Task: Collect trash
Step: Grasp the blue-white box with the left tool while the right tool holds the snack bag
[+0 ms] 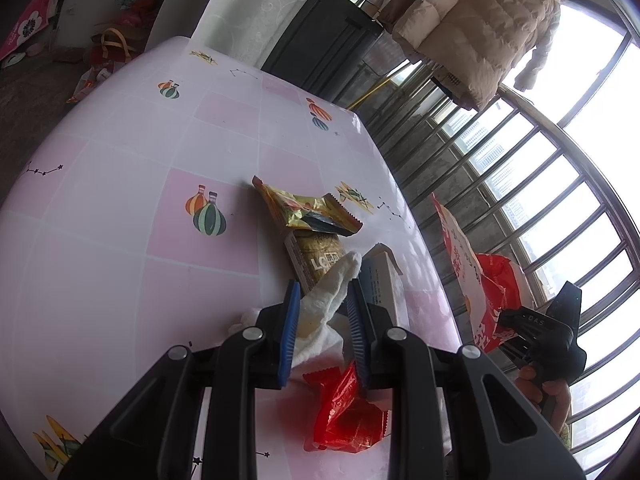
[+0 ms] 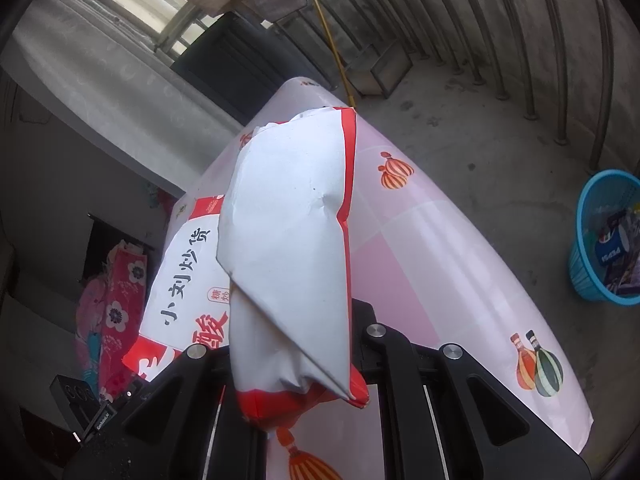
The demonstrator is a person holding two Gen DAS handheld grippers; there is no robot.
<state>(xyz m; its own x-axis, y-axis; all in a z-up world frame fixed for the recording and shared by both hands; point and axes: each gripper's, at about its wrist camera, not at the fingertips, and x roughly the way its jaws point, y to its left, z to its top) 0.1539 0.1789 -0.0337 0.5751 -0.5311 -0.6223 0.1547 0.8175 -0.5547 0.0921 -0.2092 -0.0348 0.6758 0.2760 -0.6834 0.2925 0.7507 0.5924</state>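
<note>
The left gripper (image 1: 324,300) is closing its blue pads (image 1: 289,332) on a crumpled white tissue (image 1: 326,296), which is bunching up between the two fingers just above the worktop (image 1: 120,200). Right beneath the fingers a red plastic wrapper (image 1: 344,412) is lying on the pink-and-white checked cover. Just ahead of the tissue a gold box with printed lettering (image 1: 316,256) is resting flat, and a pale carton (image 1: 382,276) is sitting beside it on the right. Beyond them a gold and black snack wrapper (image 1: 308,210) is lying open on the cover.

The right gripper (image 2: 296,364) is clamping a large white and red paper bag (image 2: 288,240) near its bottom fold; the fingertips are hidden behind the bag, so the exact contact is hard to judge, but the bag is hanging from it off the worktop edge. In the left wrist view the same bag (image 1: 476,276) is showing at the right edge of the worktop, with a hand (image 1: 548,392) holding the gripper's handle below it.

On the concrete floor (image 2: 460,128), well apart from the worktop, a blue plastic basket (image 2: 592,276) is standing with some packaging already inside. A beige padded jacket (image 1: 476,20) is hanging by the barred window.
</note>
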